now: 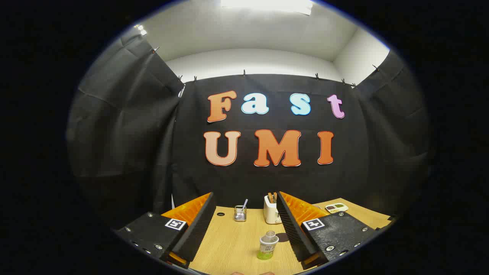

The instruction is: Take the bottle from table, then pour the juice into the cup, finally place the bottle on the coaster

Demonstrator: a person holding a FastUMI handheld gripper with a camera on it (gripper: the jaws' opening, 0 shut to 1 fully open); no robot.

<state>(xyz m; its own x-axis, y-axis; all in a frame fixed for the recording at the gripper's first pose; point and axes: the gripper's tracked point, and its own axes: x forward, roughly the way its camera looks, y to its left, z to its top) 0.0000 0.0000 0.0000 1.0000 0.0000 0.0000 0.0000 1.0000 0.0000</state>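
Observation:
A small clear bottle (268,245) with green juice at its base and a white label stands upright on the wooden table (233,244). It sits between my fingers, nearer the right one, and touches neither. My gripper (244,206) is open, with the fingers spread wide above the table. A dark round shape (282,236), partly hidden by the right finger, lies just behind the bottle; I cannot tell whether it is the coaster.
A white toaster (271,210) stands at the back of the table by the right fingertip. A small wire holder with a utensil (240,213) is left of it. A white divided dish (336,207) lies far right. A dark hole (221,214) marks the table's back.

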